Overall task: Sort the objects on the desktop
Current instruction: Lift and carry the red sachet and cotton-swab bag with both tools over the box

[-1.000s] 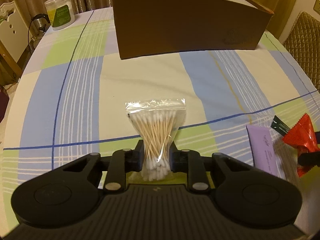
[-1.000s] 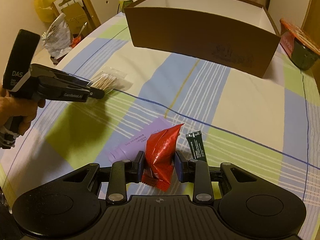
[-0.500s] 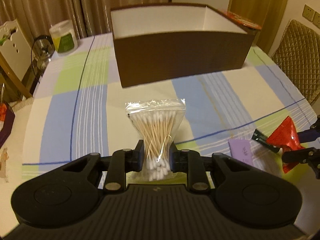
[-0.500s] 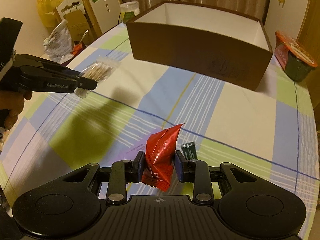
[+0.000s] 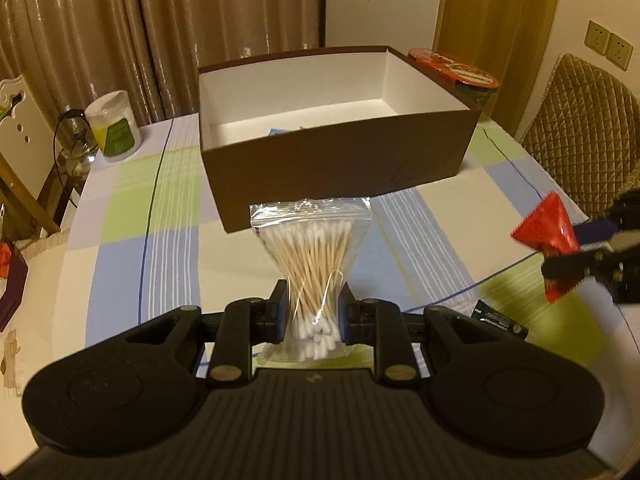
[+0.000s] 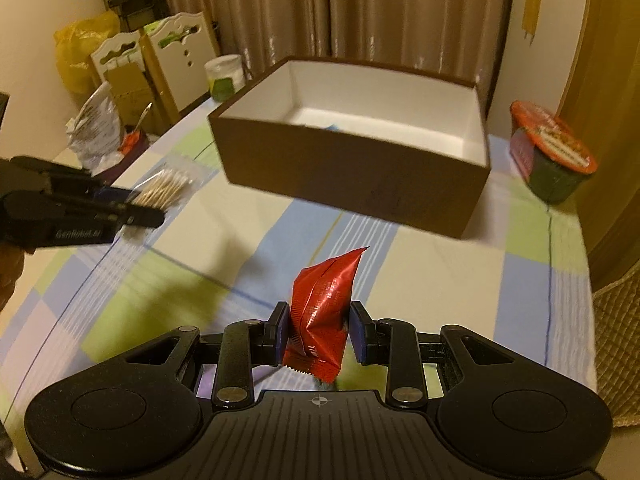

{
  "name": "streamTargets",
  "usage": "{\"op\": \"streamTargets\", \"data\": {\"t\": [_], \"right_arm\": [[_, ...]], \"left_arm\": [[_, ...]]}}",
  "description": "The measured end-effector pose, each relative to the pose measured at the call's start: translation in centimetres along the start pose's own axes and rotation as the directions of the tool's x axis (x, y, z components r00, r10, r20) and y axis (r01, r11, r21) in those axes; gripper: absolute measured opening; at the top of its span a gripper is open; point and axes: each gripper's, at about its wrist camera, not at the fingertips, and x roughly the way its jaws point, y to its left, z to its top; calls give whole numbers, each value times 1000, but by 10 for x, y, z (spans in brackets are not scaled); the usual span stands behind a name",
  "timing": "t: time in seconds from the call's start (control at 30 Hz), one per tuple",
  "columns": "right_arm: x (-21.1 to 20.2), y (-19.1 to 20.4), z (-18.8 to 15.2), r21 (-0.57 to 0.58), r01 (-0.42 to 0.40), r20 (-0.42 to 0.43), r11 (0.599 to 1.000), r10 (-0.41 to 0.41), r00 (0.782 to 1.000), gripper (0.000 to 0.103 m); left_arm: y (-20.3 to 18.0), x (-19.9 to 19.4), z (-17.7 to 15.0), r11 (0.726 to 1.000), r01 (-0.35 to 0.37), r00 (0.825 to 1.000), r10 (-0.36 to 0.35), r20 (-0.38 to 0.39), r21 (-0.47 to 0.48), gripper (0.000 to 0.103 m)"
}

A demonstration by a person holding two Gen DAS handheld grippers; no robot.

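My left gripper (image 5: pixel 312 312) is shut on a clear bag of cotton swabs (image 5: pixel 310 264) and holds it above the checked tablecloth, in front of the open brown box (image 5: pixel 340 160). The left gripper also shows in the right wrist view (image 6: pixel 152 216) with the swab bag (image 6: pixel 164 188). My right gripper (image 6: pixel 320 330) is shut on a red snack packet (image 6: pixel 324 312), held in the air short of the brown box (image 6: pixel 352 168). In the left wrist view the red packet (image 5: pixel 548 232) is at the far right. The box holds something small and blue (image 5: pixel 276 132).
A black sachet (image 5: pixel 498 322) lies on the cloth (image 5: pixel 168 208) at the right. A white jar (image 5: pixel 112 126) stands at the back left, a red-lidded noodle cup (image 6: pixel 554 152) to the right of the box. Chairs stand around the table.
Both grippers have risen and moved toward the box with their loads; the box's inside now shows. The purple packet has dropped out of both views.
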Motion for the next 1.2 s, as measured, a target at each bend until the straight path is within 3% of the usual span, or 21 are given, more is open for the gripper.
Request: {"op": "streamTargets", "data": {"t": [0.3,0.73,0.97,1.2], "right_arm": [[4,-19,34,17,-17,30,1000,16,999,31],[26,-45,148,-71,22,157,997,-11,987,31],[67,-61,178,-50,6,132,999,0,991,31],[105,-75,182,0,-10,84,1000,10,996,31]], "left_arm": [[5,4,16,1000,-6,1000,6,10,-5,20],[31,21,103,999,-36,992,35,118,7,20],[38,48,147,999,-44,990,42,135,11,20],[36,85,158,999,-31,995,29,92,17,20]]}}
